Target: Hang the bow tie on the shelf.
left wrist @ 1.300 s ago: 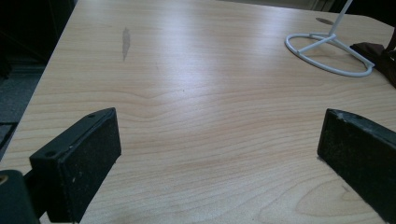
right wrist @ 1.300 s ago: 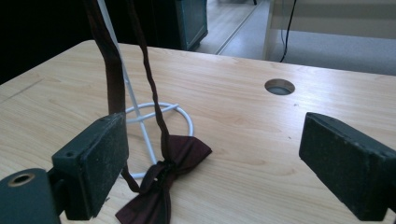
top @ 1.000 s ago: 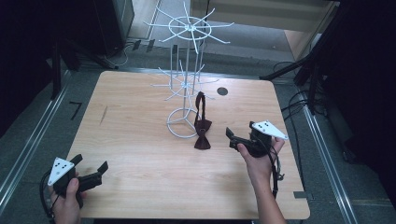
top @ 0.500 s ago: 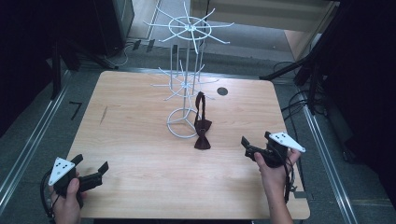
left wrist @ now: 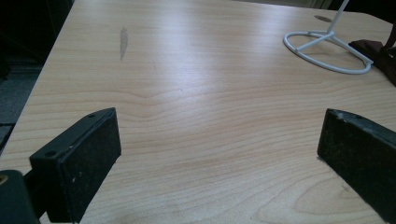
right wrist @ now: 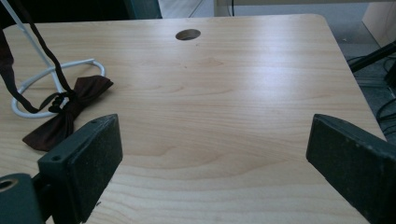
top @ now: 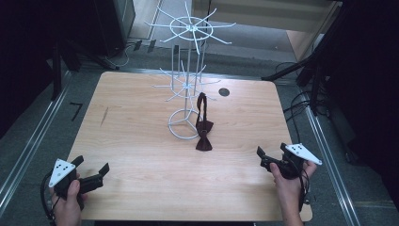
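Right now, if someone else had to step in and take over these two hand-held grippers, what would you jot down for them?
Left gripper: open, empty, low at the near left of the table.
Right gripper: open, empty, near the right edge.
Bow tie: its strap is looped over an arm of the white wire rack, and the bow rests on the table by the rack's ring base.
Done: the tie hangs from the rack.
Left: nothing obvious; perhaps check that the strap sits securely.

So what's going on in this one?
A person holds a gripper in each hand at the near edge of a wooden table. A dark red bow tie hangs by its strap from a low arm of the white wire display stand, with the bow resting on the table beside the stand's ring base. The left gripper and the right gripper are both open, empty and well clear of it.
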Demonstrator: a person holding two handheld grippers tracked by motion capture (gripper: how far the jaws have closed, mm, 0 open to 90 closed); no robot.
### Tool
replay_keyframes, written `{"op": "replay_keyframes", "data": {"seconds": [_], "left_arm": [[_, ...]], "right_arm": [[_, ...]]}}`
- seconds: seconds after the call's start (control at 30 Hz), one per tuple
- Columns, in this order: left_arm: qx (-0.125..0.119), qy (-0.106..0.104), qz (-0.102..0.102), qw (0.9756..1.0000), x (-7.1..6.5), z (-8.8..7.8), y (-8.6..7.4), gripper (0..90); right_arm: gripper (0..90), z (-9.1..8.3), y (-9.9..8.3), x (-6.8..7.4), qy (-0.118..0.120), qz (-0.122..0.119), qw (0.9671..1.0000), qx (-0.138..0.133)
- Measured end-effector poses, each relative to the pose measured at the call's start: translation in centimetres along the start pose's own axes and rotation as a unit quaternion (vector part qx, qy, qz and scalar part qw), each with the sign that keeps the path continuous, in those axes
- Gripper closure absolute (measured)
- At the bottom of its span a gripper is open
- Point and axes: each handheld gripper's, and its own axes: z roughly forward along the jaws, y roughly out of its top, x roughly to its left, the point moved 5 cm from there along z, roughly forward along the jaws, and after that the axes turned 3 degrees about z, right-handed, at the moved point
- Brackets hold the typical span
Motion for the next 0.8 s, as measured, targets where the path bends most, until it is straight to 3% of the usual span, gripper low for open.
{"op": "replay_keyframes", "data": {"seconds": [0.4,0.8], "left_arm": [[0.0,0.0,0.001,1.0,0.0,0.0,0.0,0.1],[-0.001,0.0,0.001,1.0,0.0,0.0,0.0,0.1]], "right_arm": [[3.5,-1.4,-2.3,-3.1,-0.031,0.007,0.9994,0.014],[3.5,-3.5,-4.5,-6.3,-0.058,0.029,0.9977,0.021]]}}
